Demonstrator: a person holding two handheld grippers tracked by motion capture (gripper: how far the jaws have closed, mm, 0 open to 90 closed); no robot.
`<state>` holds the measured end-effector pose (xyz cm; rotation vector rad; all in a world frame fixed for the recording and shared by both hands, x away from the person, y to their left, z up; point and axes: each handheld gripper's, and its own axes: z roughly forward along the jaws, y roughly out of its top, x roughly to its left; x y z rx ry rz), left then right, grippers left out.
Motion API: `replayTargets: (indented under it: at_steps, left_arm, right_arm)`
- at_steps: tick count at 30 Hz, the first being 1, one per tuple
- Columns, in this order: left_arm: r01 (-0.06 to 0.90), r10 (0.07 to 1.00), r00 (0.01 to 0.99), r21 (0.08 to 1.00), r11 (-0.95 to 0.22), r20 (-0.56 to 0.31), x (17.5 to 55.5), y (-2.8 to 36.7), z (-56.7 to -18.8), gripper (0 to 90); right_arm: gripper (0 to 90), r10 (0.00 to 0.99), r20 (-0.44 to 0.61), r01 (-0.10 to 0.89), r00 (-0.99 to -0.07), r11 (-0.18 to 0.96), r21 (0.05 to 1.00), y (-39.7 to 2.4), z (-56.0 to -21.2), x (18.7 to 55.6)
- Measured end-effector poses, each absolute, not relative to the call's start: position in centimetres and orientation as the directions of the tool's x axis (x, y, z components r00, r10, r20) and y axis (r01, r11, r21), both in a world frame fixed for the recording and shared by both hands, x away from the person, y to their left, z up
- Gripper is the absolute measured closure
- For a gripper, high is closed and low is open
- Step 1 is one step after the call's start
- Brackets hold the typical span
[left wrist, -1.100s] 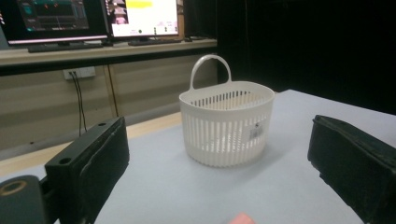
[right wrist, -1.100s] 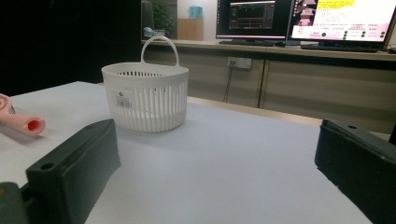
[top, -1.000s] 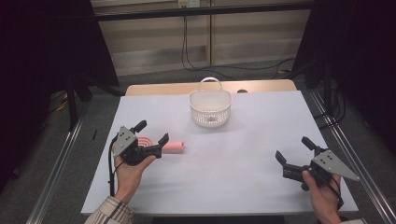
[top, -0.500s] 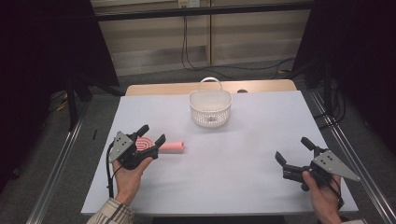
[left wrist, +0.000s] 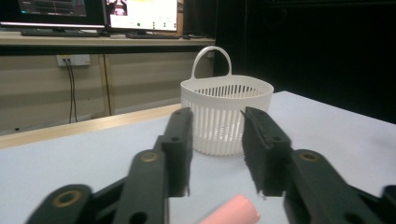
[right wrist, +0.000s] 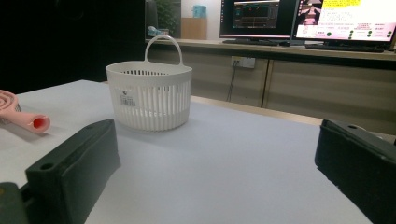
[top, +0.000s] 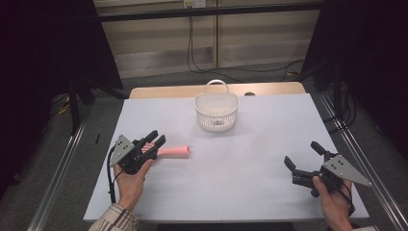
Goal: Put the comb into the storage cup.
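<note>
Closing: the left hand-held gripper (top: 155, 141) has just been drawing its jaws in around the round end of a pink tool (top: 174, 151); whether the pads press on it yet I cannot tell.
Left hand-held gripper, its own view: the two black jaws stand a modest gap apart, with the pink handle tip (left wrist: 232, 211) low between them.
Pink tool: it lies flat on the bench (top: 250, 192), its round spiral end in between the left jaws, its straight handle running out past the fingertips towards the middle of the bench.
Right hand-held gripper (top: 302, 161): jaws spread wide, nothing between them, held just above the bench and well apart from the pink tool.
Right hand-held gripper, its own view: the pink tool (right wrist: 21, 115) sits far off to one side, ahead of the jaws.
White basket (top: 217, 111): upright with its handle standing, ahead of both hand-held grippers, nearer the far edge of the bench, apart from the pink tool.
Hands: the left hand (top: 130, 180) and right hand (top: 334, 202) each hold a hand-held gripper from behind.
</note>
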<state>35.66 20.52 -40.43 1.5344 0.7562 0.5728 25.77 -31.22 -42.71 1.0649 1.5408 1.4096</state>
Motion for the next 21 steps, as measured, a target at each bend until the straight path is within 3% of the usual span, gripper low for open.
replayTargets:
  at_steps: [9, 13, 21]
  left_arm:
    - [0.162, 0.71, 0.7, 0.985, -0.05, -0.079, 35.7, 20.7, -40.2, 90.0]
    - [0.21, 0.696, 0.707, 0.977, -0.039, -0.124, 36.0, 21.0, -40.2, 90.0]
    - [0.288, 0.64, 0.756, 0.948, -0.133, -0.14, 37.0, 21.6, -39.6, 90.0]
  right_arm:
    - [0.0, 0.935, -0.006, 0.076, -0.355, 0.035, 0.997, -31.2, -42.7, 25.8]
    - [0.0, 0.935, -0.003, 0.077, -0.356, 0.033, 0.997, -31.2, -42.7, 25.8]
    - [0.0, 0.936, 0.0, 0.077, -0.353, 0.029, 0.997, -31.3, -42.7, 25.8]
